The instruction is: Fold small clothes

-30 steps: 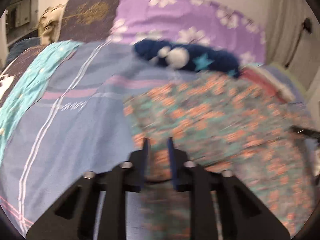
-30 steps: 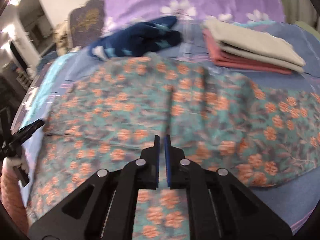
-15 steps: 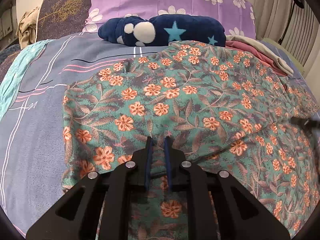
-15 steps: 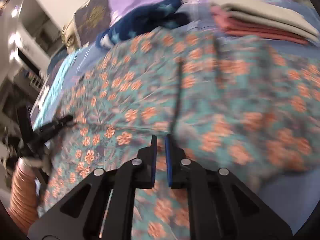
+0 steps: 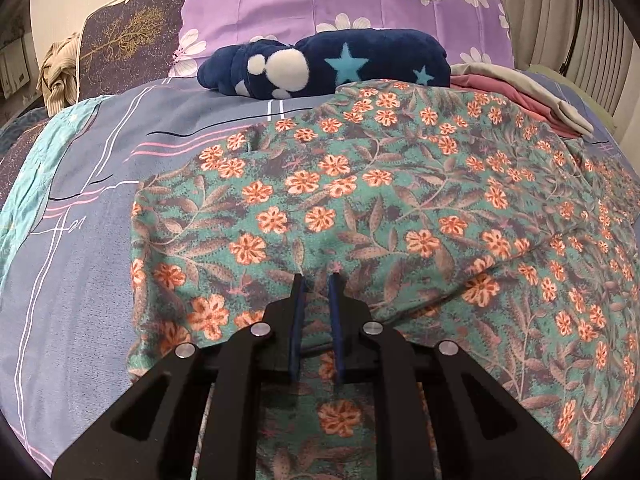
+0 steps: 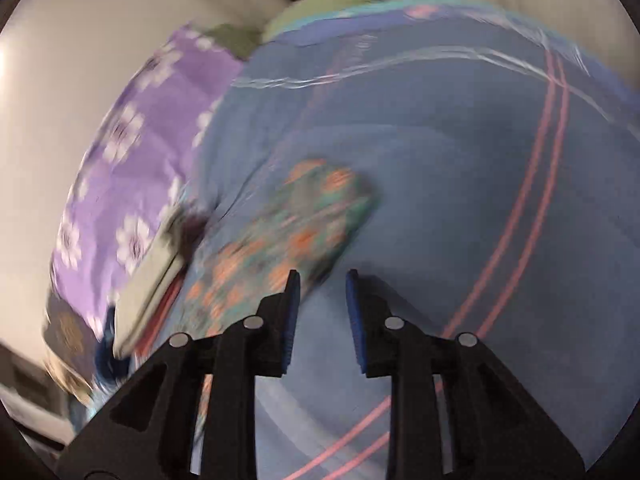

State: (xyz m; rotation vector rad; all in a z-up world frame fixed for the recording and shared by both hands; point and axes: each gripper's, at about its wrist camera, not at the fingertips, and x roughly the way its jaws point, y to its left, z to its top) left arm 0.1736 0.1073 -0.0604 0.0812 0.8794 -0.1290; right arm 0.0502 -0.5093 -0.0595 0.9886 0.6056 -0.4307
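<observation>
Floral garment (image 5: pixel 360 208) spread flat on bed (image 5: pixel 80 280), covering near-right part. Left claw (image 5: pixel 317 280) narrow, pinching raised fold of garment at near edge. Right claw (image 6: pixel 319 280) out over bare blue sheet – jaws opening, nothing between them; garment end lies just left of it, blurred. Navy star blanket (image 5: pixel 360 64) far centre, folded clothes stack (image 5: pixel 520 92) far right.
</observation>
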